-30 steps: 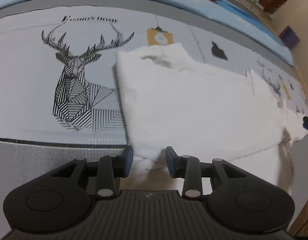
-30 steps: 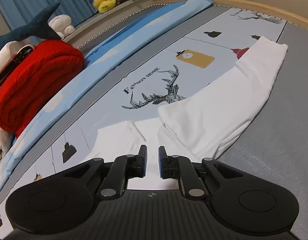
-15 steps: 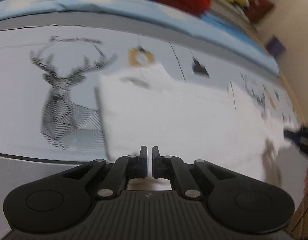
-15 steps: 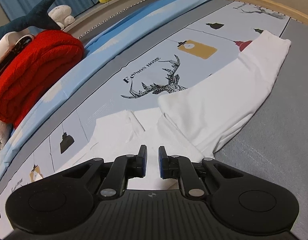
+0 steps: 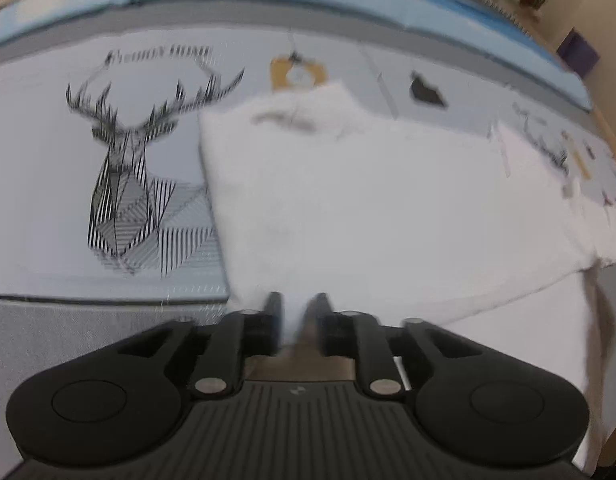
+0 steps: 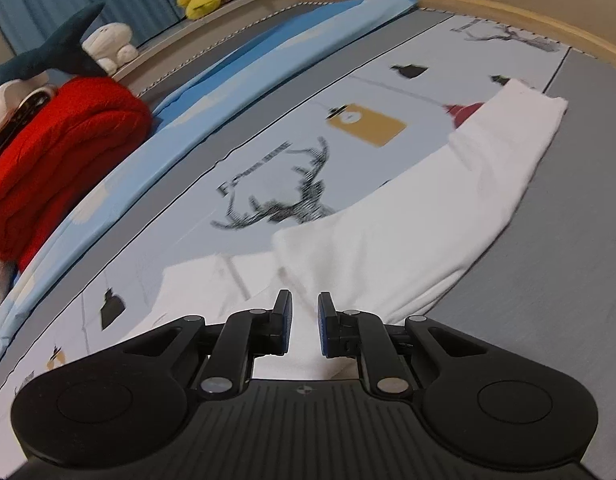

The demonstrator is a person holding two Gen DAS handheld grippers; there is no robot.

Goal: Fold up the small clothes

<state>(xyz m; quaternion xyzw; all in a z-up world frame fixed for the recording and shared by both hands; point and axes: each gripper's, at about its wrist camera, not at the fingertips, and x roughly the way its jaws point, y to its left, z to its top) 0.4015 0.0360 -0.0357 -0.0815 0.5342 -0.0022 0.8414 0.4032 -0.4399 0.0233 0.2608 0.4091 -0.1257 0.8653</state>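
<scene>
A white garment [image 5: 380,200] lies spread flat on a bed sheet [image 5: 36,160] printed with a large black-lined deer head [image 5: 136,184]. The deer head is the landmark here: in the left wrist view the garment sits just right of it, its left edge touching the lower part of the print, and a small yellow tag picture [image 5: 298,74] on the sheet shows just above the garment's top edge.

The left gripper [image 5: 296,312] hangs over the garment's near edge, right of and below the deer head. Its fingers have just been opening; they stand a little apart with white cloth showing in the gap, and the blur hides whether the cloth is pinched.

In the right wrist view the garment [image 6: 408,220] stretches below and to the right of the deer head [image 6: 284,196]. The right gripper [image 6: 305,322] is low over the cloth below the deer head, its fingers narrowly parted with cloth seen between them; whether they pinch it is unclear. A folded red blanket [image 6: 52,160] lies far left of the deer head, past a blue strip of bedding [image 6: 236,76].
</scene>
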